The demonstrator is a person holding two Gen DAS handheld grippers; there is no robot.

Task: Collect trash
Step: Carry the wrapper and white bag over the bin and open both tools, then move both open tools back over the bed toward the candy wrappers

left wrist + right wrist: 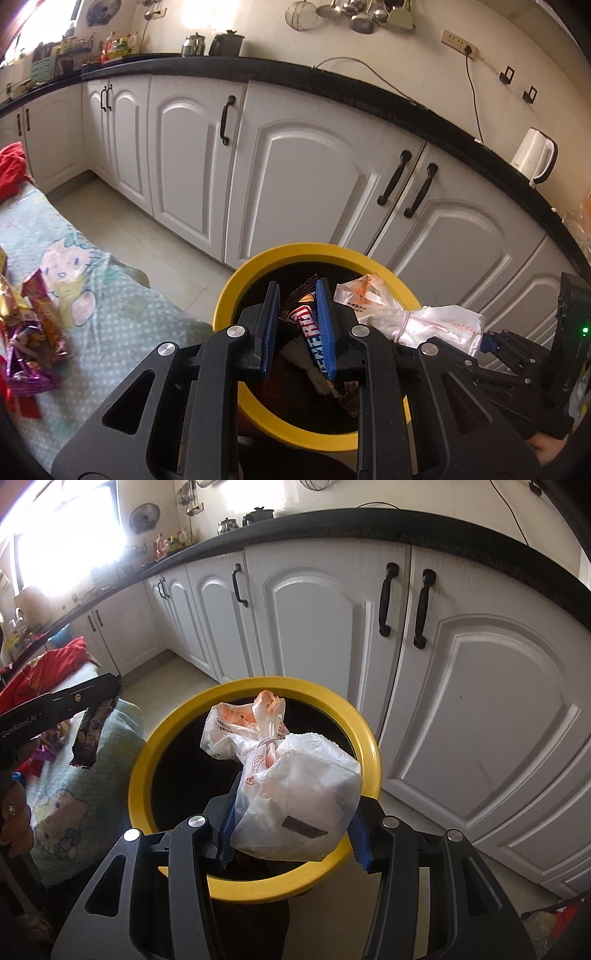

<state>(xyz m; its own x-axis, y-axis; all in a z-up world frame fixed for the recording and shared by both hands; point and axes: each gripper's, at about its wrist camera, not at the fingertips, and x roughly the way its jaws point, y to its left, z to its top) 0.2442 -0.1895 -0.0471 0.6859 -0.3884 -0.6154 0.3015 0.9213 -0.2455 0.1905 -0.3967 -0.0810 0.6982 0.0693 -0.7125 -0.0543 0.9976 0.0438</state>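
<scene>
A round bin with a yellow rim [236,280] [147,746] stands on the floor in front of white cabinets. My left gripper [297,291] hangs over its mouth, shut on a dark snack wrapper [312,332] with red and white lettering; the wrapper also shows dangling in the right wrist view [90,734]. My right gripper [295,805] is shut on a tied white plastic bag [295,786] with orange print, held above the bin; the bag also shows in the left wrist view [406,314]. The bin's inside is dark.
A table with a pale green cartoon cloth [122,317] stands left of the bin, with several shiny wrappers [33,332] and a red cloth [13,166] on it. White cabinets [314,177] under a black counter stand close behind. A white kettle [533,155] is on the counter.
</scene>
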